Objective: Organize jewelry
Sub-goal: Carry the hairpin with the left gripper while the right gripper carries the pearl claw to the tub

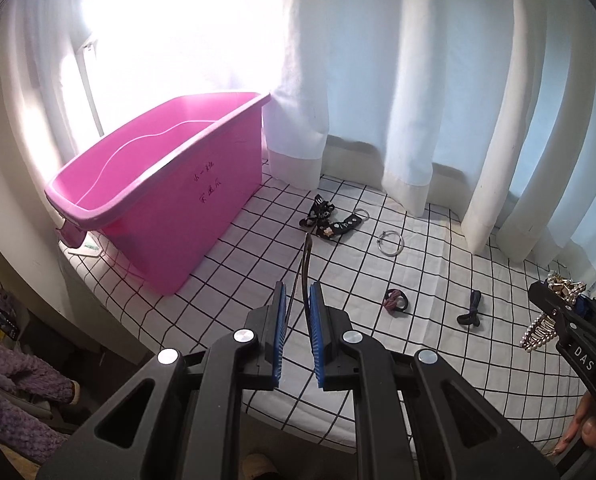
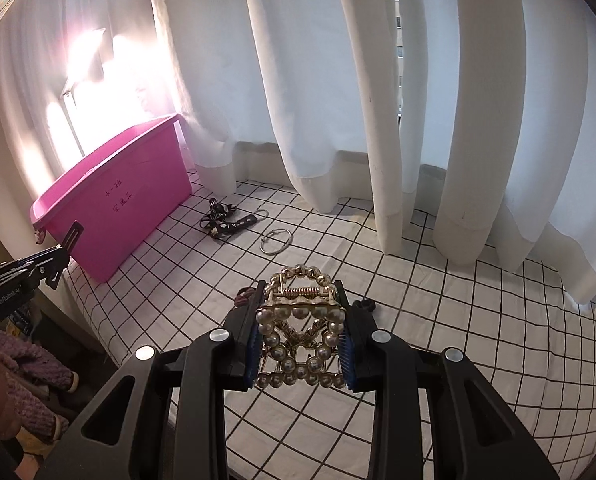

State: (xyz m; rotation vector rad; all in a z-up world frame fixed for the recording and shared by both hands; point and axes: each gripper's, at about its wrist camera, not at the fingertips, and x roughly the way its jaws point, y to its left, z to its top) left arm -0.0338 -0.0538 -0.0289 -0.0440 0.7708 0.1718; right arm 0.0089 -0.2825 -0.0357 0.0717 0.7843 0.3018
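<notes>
Right wrist: pearl clip (image 2: 301,340) clamped in right tool (image 2: 301,312).

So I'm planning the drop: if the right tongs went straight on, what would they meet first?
Probably the checked cloth near the silver ring, not the pink bin; depth is unclear.

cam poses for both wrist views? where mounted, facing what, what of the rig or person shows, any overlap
Left wrist: behind the left gripper, tilted down over the grid-check cloth toward the pink plastic bin; its fingers pinch a thin dark hairpin; the right gripper and fingertips show at right.
Right wrist: behind the right gripper, tilted down toward the white curtains; it clamps a gold pearl hair claw; left gripper at left.
Shared: bin, black printed lanyard, silver wire hoop.
</notes>
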